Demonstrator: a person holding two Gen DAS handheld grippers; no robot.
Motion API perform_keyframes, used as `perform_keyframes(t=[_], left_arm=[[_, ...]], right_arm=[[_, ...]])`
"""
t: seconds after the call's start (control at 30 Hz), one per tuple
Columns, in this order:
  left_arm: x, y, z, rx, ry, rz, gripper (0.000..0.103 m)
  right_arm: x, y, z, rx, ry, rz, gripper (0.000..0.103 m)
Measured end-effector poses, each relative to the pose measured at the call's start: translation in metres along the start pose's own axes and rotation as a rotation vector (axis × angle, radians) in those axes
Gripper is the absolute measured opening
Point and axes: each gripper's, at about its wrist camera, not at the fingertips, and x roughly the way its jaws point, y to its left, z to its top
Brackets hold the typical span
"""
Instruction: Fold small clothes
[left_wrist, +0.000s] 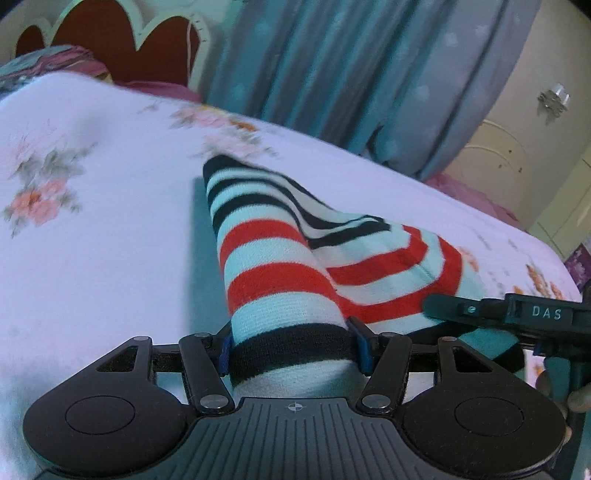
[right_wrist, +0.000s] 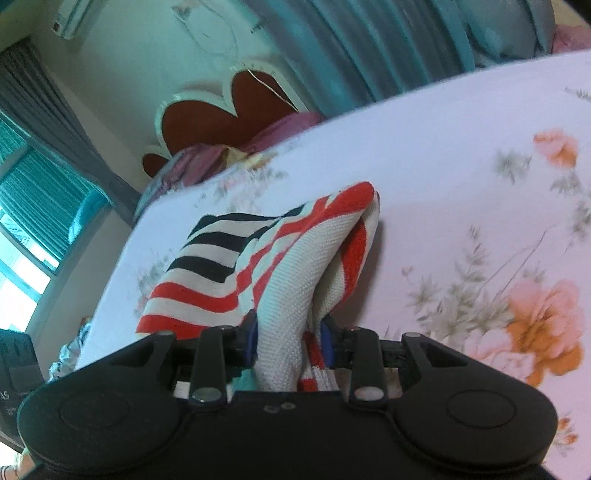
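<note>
Tools (left_wrist: 293, 347) (right_wrist: 288, 341) both clamp striped garment (left_wrist: 266, 258).

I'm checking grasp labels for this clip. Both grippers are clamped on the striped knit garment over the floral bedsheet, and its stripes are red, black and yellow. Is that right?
Not quite: the stripes are red, black and white, with no yellow, as both wrist views show. The rest holds: the left gripper and right gripper are both shut on the striped knit garment over the white floral bedsheet.

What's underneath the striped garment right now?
Under the striped garment lies the floral bedsheet. Both the left gripper and right gripper clamp it; whatever lies beneath its folds is hidden.
</note>
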Motion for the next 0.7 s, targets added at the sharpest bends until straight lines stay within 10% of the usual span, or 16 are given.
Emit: perform_keyframes(t=[0.2,0.6,0.7], left_arm=[[0.012,0.0,-0.009,0.024,-0.024,0.015,0.08],[0.0,-0.005,0.019,-0.067,-0.079,0.034,0.081],[0.018,-0.002,0.025,-0.075,-0.06,0.096,0.081]], right_arm=[[0.003,-0.031,-0.006,0.125,0.037,-0.001,0.036],[-0.002,-0.022,0.007,0.143,-0.024,-0.048,0.054],[0.005,-0.022,0.016,0.137,-0.047,-0.074,0.021]])
